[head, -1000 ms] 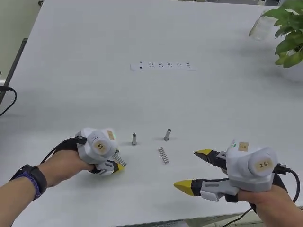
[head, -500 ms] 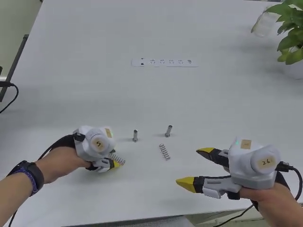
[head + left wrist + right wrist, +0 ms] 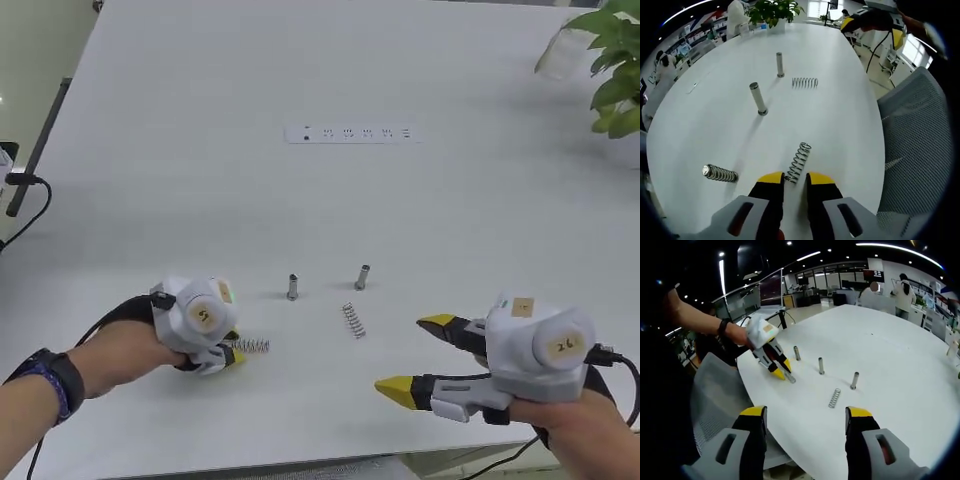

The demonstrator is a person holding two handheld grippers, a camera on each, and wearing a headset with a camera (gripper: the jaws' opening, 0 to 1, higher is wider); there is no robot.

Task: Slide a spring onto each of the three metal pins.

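while the left gripper (image 3: 795, 176) sits low over the white tabletop (image 3: 200, 150), its jaws stand close together with the near end of a held-end spring (image 3: 799, 160) between them; whether they truly pinch it cannot be told. that spring lies flat on the tabletop, stretching straight ahead of the left gripper. just off one side of the left gripper, a sprung pin (image 3: 705, 171) carries a fitted spring (image 3: 722, 174) around its shaft. farther ahead of the left gripper a nearer bare pin (image 3: 758, 98) and a farther bare pin (image 3: 779, 64) stand upright, and a loose spring (image 3: 805, 82) lies flat at about the farther pin's range. the right gripper (image 3: 805, 415) is well apart from the left gripper, its jaws spread wide with nothing between them.
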